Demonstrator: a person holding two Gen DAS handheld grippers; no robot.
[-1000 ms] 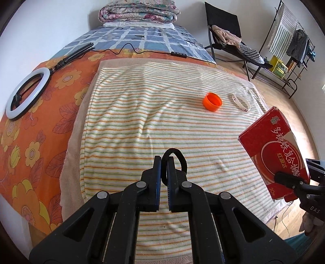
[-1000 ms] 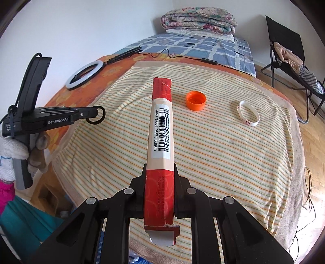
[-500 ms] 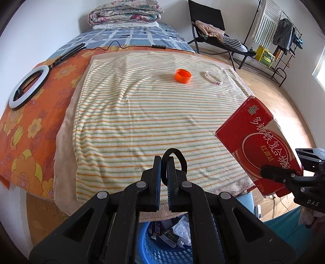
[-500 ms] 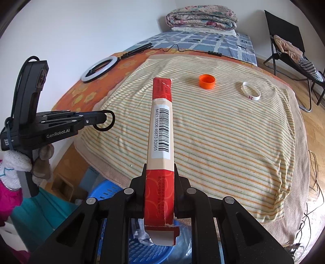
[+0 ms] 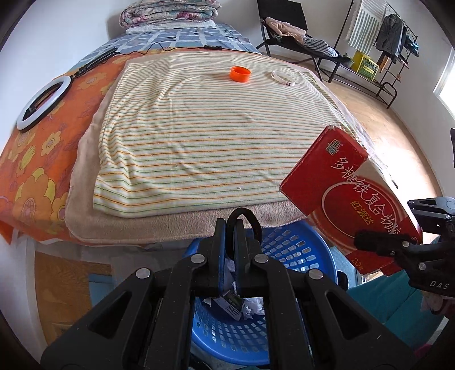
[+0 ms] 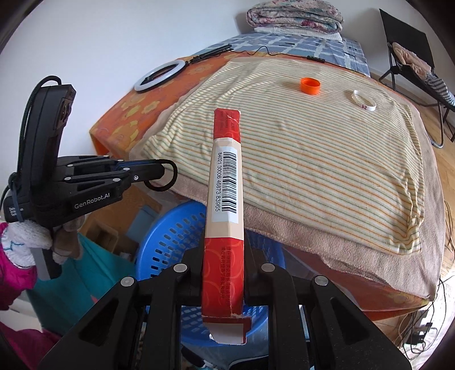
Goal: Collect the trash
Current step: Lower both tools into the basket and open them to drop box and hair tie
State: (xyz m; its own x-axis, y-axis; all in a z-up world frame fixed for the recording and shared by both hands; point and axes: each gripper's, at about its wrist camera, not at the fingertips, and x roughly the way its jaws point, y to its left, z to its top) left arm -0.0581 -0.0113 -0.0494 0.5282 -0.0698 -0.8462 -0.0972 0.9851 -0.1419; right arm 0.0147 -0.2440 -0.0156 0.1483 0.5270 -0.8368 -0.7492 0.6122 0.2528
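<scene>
My left gripper (image 5: 230,227) is shut on a black hair tie (image 5: 250,217) and holds it over a blue perforated basket (image 5: 295,247) with paper scraps inside. In the right wrist view the left gripper (image 6: 159,170) and its hair tie (image 6: 167,179) are at the left. My right gripper (image 6: 224,250) is shut on a flat red carton (image 6: 226,182) above the basket (image 6: 173,236); the carton also shows in the left wrist view (image 5: 349,199). An orange cap (image 5: 240,74) and a white wristband (image 5: 283,78) lie far off on the striped blanket (image 5: 199,128).
The bed has an orange flowered sheet (image 5: 34,159) with a white ring light (image 5: 42,102) on it. A black chair (image 5: 287,31) and a clothes rack (image 5: 384,48) stand at the back right on a wooden floor. Folded quilts (image 5: 170,14) lie at the bed's head.
Both grippers have drawn back off the bed's near edge with their loads. The blue basket has come into view below them. The cap and wristband have stayed put.
</scene>
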